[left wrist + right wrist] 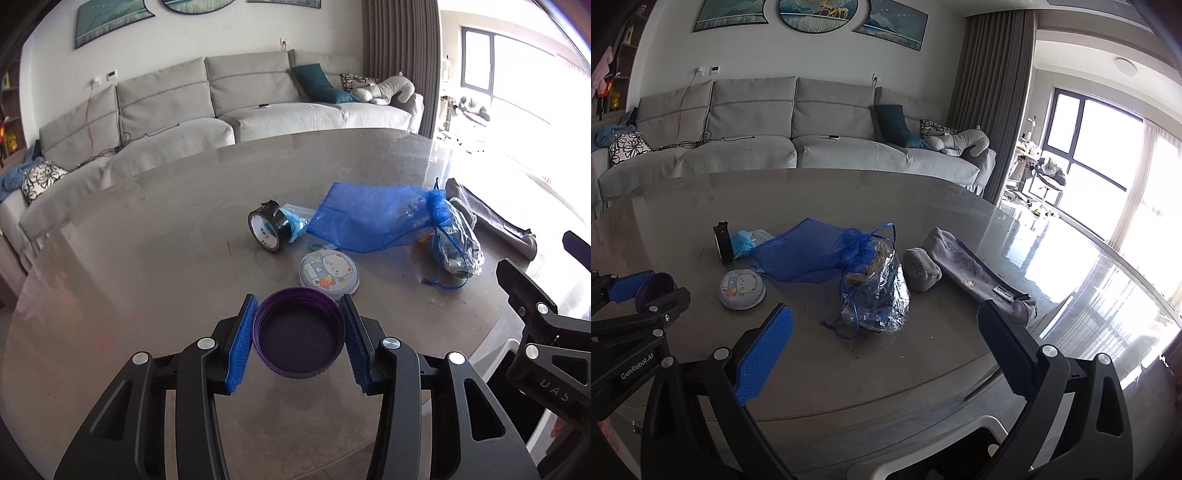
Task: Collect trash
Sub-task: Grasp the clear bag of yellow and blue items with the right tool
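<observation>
**Purple lid gripped over a cluttered grey tabletop**

Broad, rounded tabletop, grey and glossy, catching window glare along its right edge. Behind it a long light-grey fabric sofa with teal and flower-print cushions and a grey plush toy at the far end; framed teal pictures on the white wall above. Heavy brown-grey curtain beside a bright, dark-framed window.

Left tool clenched on a round purple plastic lid, ridged blue pads pressed to both sides of its ribbed rim, hollow side up, held clear of the surface at the near edge.

Right tool released, blue pads spread wide with nothing between them, hanging above the near tabletop and aimed toward a crinkled clear plastic bag tied with blue ribbon.

Just past the lid, flat on the surface, a round tin printed with a cartoon bear. Behind that, a roll of black tape standing on edge, touching a small pale-blue plastic wad. A sheer blue mesh pouch, drawstring neck bunched, lying beside the tape and resting against the crinkled bag. Further right, a rolled grey cloth bundle and a long soft grey pencil case with a dark zip, lying aslant.
</observation>
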The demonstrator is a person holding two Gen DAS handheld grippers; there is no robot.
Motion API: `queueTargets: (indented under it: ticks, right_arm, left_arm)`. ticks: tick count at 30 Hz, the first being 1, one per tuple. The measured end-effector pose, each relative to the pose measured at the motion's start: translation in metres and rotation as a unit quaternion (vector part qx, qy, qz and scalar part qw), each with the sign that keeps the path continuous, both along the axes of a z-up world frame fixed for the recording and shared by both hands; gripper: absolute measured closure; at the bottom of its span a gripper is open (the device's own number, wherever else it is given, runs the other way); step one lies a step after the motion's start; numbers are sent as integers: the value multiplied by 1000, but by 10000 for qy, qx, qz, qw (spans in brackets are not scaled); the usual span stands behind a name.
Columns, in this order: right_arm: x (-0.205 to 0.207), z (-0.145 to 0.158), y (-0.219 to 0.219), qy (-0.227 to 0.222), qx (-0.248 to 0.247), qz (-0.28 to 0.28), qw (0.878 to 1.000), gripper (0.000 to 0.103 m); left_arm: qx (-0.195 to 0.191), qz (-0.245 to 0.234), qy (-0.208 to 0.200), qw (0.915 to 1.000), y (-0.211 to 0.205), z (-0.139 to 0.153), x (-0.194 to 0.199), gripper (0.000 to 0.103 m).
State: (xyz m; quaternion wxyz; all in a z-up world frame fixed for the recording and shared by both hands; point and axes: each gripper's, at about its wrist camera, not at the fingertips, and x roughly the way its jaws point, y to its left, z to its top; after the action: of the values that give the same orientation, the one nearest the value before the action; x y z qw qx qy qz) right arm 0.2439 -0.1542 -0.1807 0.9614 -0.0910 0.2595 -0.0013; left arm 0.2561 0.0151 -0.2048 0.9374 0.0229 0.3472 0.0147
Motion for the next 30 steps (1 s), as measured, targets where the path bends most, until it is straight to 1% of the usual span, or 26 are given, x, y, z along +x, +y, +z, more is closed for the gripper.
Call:
queueTargets:
  ticks: [3, 6, 9, 11, 14, 19, 20, 21, 22, 23, 24, 25, 26, 27, 30]
  right_arm:
    - [20, -7, 0, -52, 104, 14, 9999, 4]
    - [40, -16, 0, -88, 45, 24, 9999, 4]
    - [50, -17, -18, -127, 152, -300, 9994, 4]
    - [60, -22, -30, 77, 281, -395, 9988, 4]
    - [72, -30, -38, 119, 152, -587, 9981, 4]
    - [96, -53, -35, 486, 208, -523, 9972, 5]
    - [99, -58, -34, 552, 273, -465, 9970, 12]
    - [101, -62, -33, 662, 382, -377, 9964, 25]
    - [102, -66, -33, 774, 564, -257, 9951, 34]
    - [102, -68, -35, 851, 788, -152, 9931, 53]
    - [102, -69, -34, 937, 965, -71, 9909, 64]
    - [100, -68, -32, 960, 981, -8, 9905, 69]
    - [99, -67, -28, 971, 909, 52, 9911, 79]
    - [98, -64, -24, 969, 844, 118, 9916, 86]
    - [93, -51, -20, 1023, 871, 282, 9905, 90]
  left_arm:
    - [-26, -33, -96, 9999, 0, 7, 11, 58]
    - [-40, -98, -161, 9998, -5, 12, 20, 58]
    - [-58, -151, -245, 9996, -4, 14, 28, 58]
    - [-103, -151, -268, 9995, -3, 12, 31, 58]
    - [-264, -219, -194, 9992, -3, 8, 36, 58]
    - [-250, -308, -169, 9991, -12, 3, 41, 58]
    - [-258, -331, -170, 9990, -13, 3, 42, 58]
    - [-255, -347, -182, 9989, -14, 3, 42, 58]
    - [-226, -349, -198, 9989, -16, 4, 42, 58]
    - [-200, -341, -222, 9990, -17, 4, 42, 58]
    - [-194, -338, -245, 9989, -17, 4, 42, 58]
    - [-206, -346, -241, 9989, -17, 4, 43, 58]
    - [-227, -350, -220, 9989, -17, 3, 43, 58]
    - [-253, -348, -222, 9988, -16, 3, 43, 58]
    - [-254, -350, -257, 9987, -16, 5, 42, 58]
